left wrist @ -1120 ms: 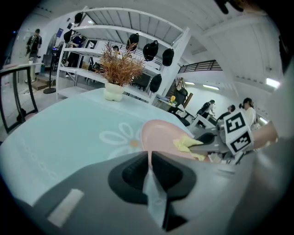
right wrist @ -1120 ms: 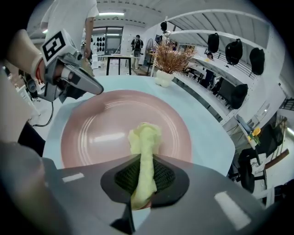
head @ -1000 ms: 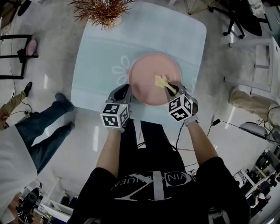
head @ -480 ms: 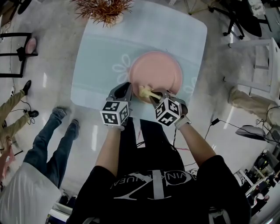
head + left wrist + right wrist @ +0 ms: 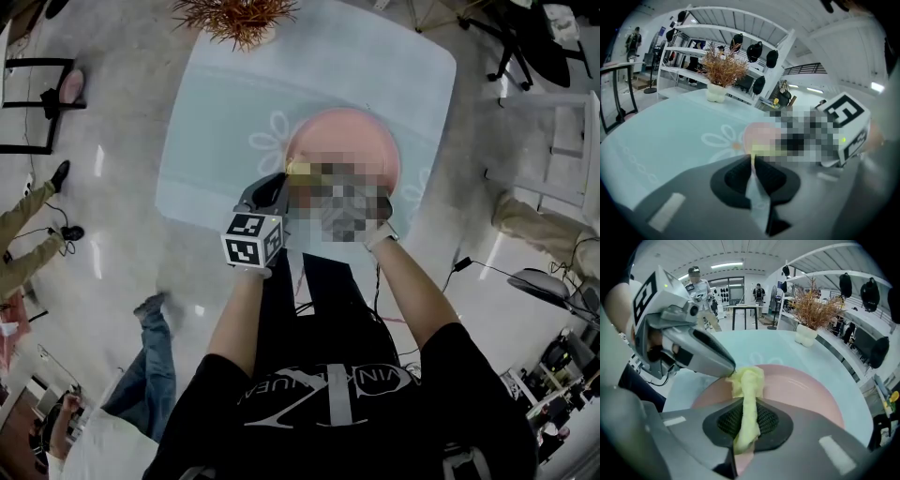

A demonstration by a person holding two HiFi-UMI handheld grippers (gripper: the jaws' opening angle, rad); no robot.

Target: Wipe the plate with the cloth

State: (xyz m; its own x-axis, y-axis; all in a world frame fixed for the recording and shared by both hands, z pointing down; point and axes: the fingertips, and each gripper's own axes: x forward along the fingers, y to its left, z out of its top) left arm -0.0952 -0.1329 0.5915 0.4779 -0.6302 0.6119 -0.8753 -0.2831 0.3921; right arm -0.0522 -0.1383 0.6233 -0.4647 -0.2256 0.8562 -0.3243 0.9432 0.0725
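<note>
Right gripper (image 5: 747,404) clamped on bunched yellow cloth (image 5: 749,378); free end of cloth rests on left edge of round pink plate (image 5: 801,390). Left gripper (image 5: 752,161) jaws pressed together, tip at plate rim just beside cloth. Plate sits on pale blue flower-print tablecloth (image 5: 216,112)

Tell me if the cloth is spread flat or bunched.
Bunched: the cloth runs as a twisted strand through the right gripper, crumpled on the plate.
</note>
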